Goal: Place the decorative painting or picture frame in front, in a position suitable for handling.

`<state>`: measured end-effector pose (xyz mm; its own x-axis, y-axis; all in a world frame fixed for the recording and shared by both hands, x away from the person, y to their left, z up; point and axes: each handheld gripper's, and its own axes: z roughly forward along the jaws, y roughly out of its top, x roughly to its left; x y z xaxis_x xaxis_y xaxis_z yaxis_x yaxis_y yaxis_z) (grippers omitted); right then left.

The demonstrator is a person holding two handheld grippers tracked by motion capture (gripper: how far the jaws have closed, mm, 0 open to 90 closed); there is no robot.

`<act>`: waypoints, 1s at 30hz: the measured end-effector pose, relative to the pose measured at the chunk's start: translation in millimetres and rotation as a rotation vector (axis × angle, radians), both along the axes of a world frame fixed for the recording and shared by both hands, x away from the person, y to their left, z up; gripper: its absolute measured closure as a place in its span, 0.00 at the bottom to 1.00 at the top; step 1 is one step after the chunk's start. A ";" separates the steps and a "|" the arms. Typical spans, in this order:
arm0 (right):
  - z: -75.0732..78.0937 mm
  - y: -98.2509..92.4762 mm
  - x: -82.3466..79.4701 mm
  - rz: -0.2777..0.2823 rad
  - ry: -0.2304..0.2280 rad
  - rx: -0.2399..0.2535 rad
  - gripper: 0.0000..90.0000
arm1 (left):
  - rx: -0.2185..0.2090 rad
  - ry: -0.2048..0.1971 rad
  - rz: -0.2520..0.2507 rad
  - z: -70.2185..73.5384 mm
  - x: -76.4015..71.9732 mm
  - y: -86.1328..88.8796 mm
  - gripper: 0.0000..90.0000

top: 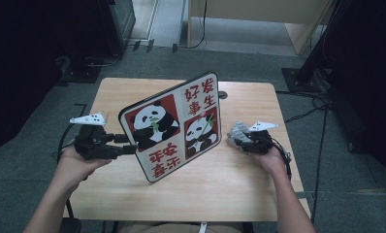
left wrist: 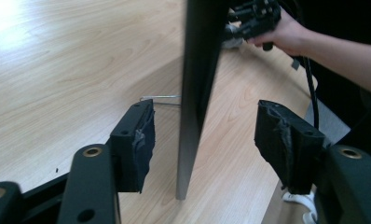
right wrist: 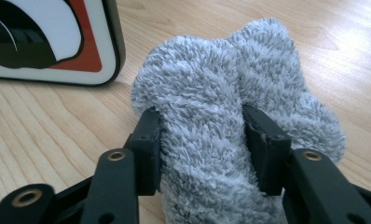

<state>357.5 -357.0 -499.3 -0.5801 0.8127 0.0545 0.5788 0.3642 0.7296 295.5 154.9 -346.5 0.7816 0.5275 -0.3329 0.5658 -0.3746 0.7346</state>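
Note:
A flat board printed with two pandas and red characters stands tilted on the wooden table. My left gripper sits at its left edge. In the left gripper view the board's dark edge rises between the two jaws, with a gap on each side, so the pads do not touch it. To the board's right, my right gripper is shut on a grey fluffy cloth lying on the table. Up close, both pads press into the cloth, beside the board's corner.
A thin metal wire lies on the table behind the board's edge. A small dark hole marks the table's far edge. Cables run across the floor at right, and dark stands and furniture surround the table.

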 end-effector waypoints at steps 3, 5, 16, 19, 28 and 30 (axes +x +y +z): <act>0.9 -0.4 1.6 -0.006 0.012 0.006 0.62 | 0.009 -0.023 -0.005 -0.8 -1.1 -3.3 0.44; 2.2 -0.3 2.5 -0.009 0.022 0.010 0.63 | 0.000 -0.032 -0.001 -2.4 -0.5 -5.1 0.43; 10.8 -6.9 3.4 -0.077 0.062 0.108 0.69 | -0.018 -0.042 0.017 -11.1 2.8 -2.9 0.47; 15.8 -10.0 2.6 -0.076 0.075 0.136 0.70 | -0.032 -0.034 0.015 -11.6 2.7 -2.6 0.49; 35.6 -7.9 -4.6 -0.065 0.079 0.203 0.69 | -0.036 -0.035 -0.001 -13.2 3.2 -7.5 0.56; 40.1 -6.4 -6.2 -0.061 0.077 0.212 0.69 | -0.039 -0.034 -0.005 -13.8 3.7 -8.3 0.58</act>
